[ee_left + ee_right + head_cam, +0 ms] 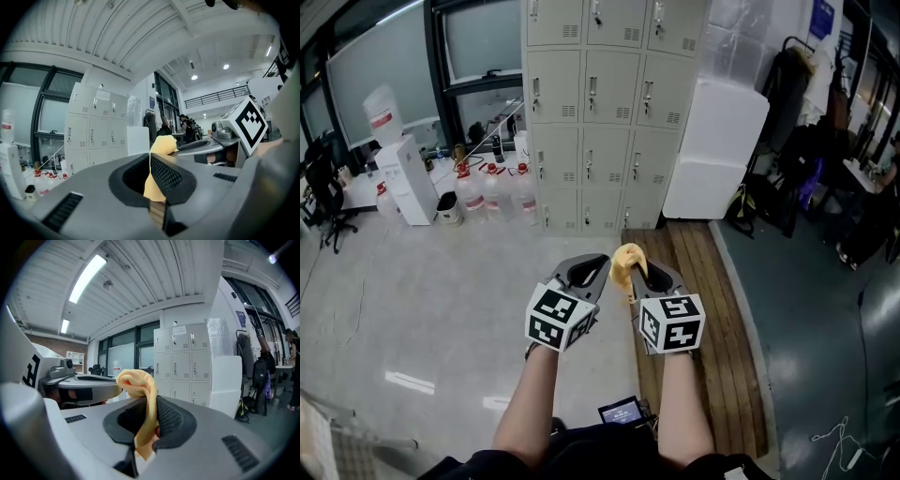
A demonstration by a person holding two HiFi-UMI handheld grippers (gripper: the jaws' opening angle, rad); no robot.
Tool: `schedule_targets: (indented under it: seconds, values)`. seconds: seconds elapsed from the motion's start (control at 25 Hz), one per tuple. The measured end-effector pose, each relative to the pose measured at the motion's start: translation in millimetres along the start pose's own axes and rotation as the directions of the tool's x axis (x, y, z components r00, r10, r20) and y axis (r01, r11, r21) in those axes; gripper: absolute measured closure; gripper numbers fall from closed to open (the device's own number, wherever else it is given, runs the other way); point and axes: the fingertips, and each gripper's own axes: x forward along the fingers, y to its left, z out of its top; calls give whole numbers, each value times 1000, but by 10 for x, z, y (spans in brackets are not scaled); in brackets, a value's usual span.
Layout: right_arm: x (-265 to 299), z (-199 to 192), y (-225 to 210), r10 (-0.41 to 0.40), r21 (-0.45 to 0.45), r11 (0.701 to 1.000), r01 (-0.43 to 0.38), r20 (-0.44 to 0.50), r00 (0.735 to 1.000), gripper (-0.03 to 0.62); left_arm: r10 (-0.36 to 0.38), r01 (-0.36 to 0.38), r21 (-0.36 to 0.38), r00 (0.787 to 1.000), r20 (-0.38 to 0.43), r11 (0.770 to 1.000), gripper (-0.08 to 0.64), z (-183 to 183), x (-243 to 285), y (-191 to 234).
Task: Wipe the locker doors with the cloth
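Observation:
The grey locker bank [609, 103] stands a few steps ahead, all its doors closed; it also shows in the left gripper view [96, 133] and the right gripper view [180, 364]. A bunched yellow cloth [625, 262] sits between the two gripper tips, held up in front of the person. My left gripper [602, 261] appears shut, with the cloth [152, 183] running down between its pads. My right gripper [645, 265] is shut on the same cloth [137, 379], which curls over its tip. The two grippers are side by side, tips nearly touching.
A white block [712, 150] leans against the lockers' right side. Water bottles [492, 192] and a white dispenser [408, 178] stand at the left. A wooden platform [703, 309] runs along the floor to the right. A clothes rack [787, 103] and an office chair [323, 192] flank the room.

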Motion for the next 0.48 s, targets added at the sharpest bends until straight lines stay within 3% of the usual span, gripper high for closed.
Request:
schedule_targets:
  seconds: [0.48]
  values:
    - [-64,-66,-128,13,-4,1000,-12,10,1000,517,-7,7,2,1000,6,1000,535,-56,140,-152]
